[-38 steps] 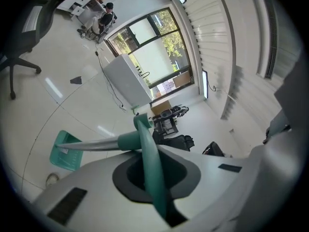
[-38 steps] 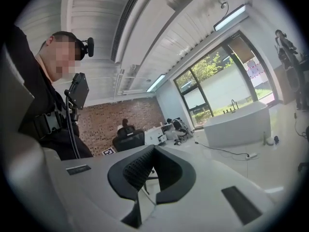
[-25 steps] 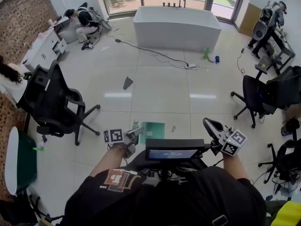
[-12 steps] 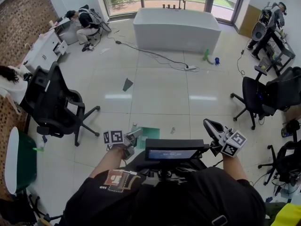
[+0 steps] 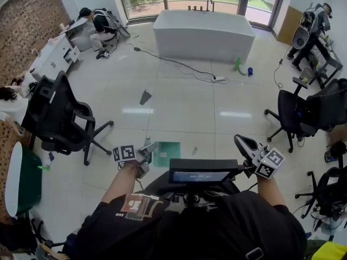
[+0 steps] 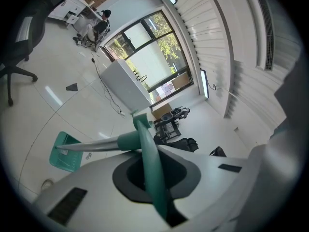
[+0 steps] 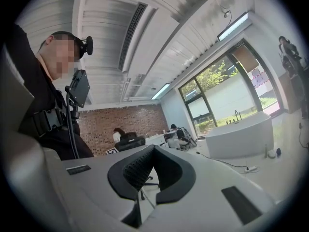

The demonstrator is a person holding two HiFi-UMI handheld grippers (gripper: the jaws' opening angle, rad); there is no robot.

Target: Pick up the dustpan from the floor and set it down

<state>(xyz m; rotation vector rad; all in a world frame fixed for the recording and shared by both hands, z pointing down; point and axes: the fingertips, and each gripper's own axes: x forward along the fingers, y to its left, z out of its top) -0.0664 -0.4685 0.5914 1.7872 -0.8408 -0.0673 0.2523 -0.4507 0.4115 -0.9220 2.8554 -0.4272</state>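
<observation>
- The dustpan is hanging in our left gripper. We are clamping its teal handle between the jaws, which are standing nearly together with only the thin handle between the dark pads.
- In the left gripper view the handle is running up out of the pads. From there a bare metal shaft is reaching off to the left, ending in the teal slotted pan.
- In the head view the pan is showing just ahead of the left gripper over the pale floor tiles. We cannot tell whether it is touching them.
- Our right gripper is carrying nothing. Its jaws are resting together, and only the room is showing through the hollow between the pads.
- In the head view the right gripper is pointing forward on the right, well apart from the dustpan, with its marker cube facing up.
- A dark screen is sitting on our chest rig between the two grippers.
- A black office chair is standing near our left side, and more black chairs are standing to the right.
- A small dark scrap is lying on the tiles farther ahead.
- A white bathtub is standing at the far end before the windows, with a cable trailing across the floor in front of it.
- One person is bending over a desk at the far left, and another is working at the far right.
</observation>
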